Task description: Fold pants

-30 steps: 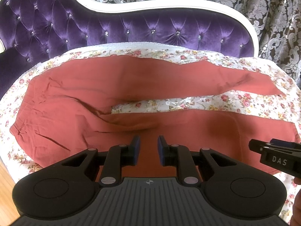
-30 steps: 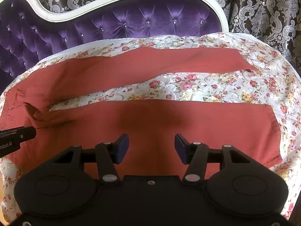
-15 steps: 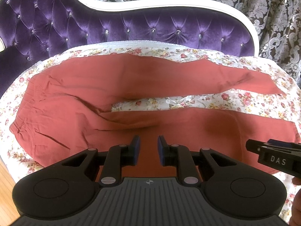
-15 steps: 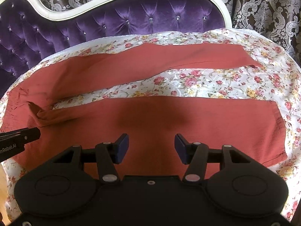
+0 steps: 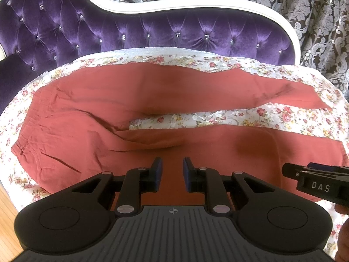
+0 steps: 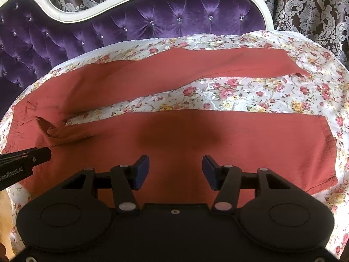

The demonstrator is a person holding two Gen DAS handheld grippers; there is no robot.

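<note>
Rust-red pants (image 5: 91, 135) lie spread on a floral sheet, waist to the left and both legs running right in a narrow V. The far leg (image 6: 196, 65) angles toward the sofa back, and the near leg (image 6: 240, 144) lies straight across. My left gripper (image 5: 172, 163) hovers over the crotch end of the near leg, its blue pads a small gap apart with nothing between them. My right gripper (image 6: 175, 161) hangs over the middle of the near leg, open wide and empty. Each gripper shows at the edge of the other's view: the right gripper (image 5: 292, 172) and the left gripper (image 6: 41, 152).
The floral sheet (image 6: 261, 91) covers the seat of a purple tufted sofa (image 5: 152, 32) with a white curved frame. Patterned curtains (image 5: 316, 21) hang behind. A strip of wooden floor (image 5: 6, 207) shows at the lower left, past the seat's front edge.
The right wrist view has shifted only slightly. The pants lie as before and both grippers keep the same opening.
</note>
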